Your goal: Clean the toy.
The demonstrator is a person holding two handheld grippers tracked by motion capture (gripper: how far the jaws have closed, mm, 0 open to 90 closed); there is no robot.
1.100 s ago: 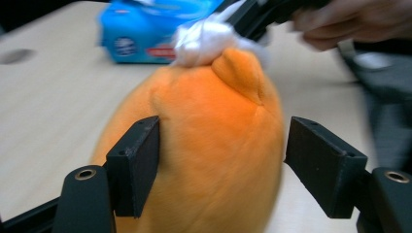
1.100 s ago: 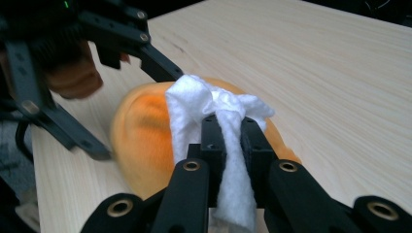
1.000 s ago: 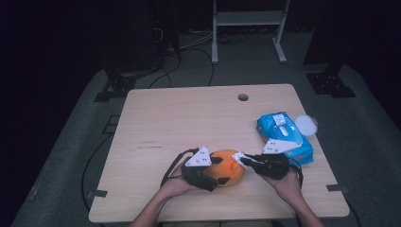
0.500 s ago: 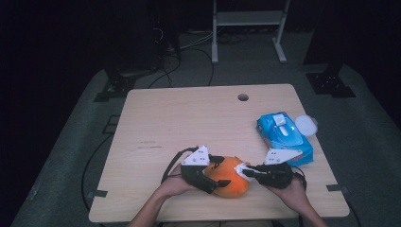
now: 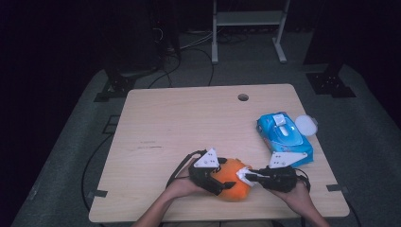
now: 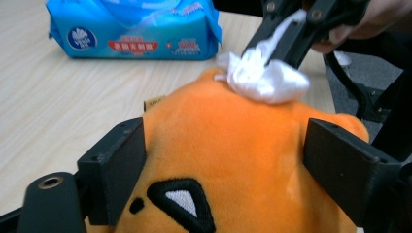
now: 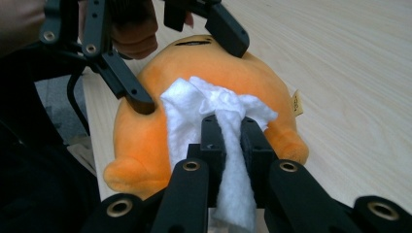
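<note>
An orange plush toy [image 5: 231, 182] lies near the table's front edge. My left gripper [image 5: 226, 178] straddles it, one jaw on each flank. In the left gripper view, both black pads [image 6: 119, 165] touch the plush [image 6: 233, 145]; the jaws have just been opening a little, with the toy still between them. My right gripper [image 7: 232, 133] is shut on a crumpled white wipe [image 7: 214, 104] and presses it onto the toy's back [image 7: 252, 73]. From the left gripper view, the wipe [image 6: 265, 77] rests on top of the plush, under the right gripper [image 6: 286, 34].
A blue pack of wet wipes [image 5: 283, 135] lies at the right of the wooden table [image 5: 189, 123], with a white round lid [image 5: 306, 125] beside it. A cable hole [image 5: 243, 97] sits near the far edge. Dark floor and a stand's legs lie beyond.
The plush and both grippers have shifted toward the table's front edge. The right gripper with the wipe has come in against the toy.
</note>
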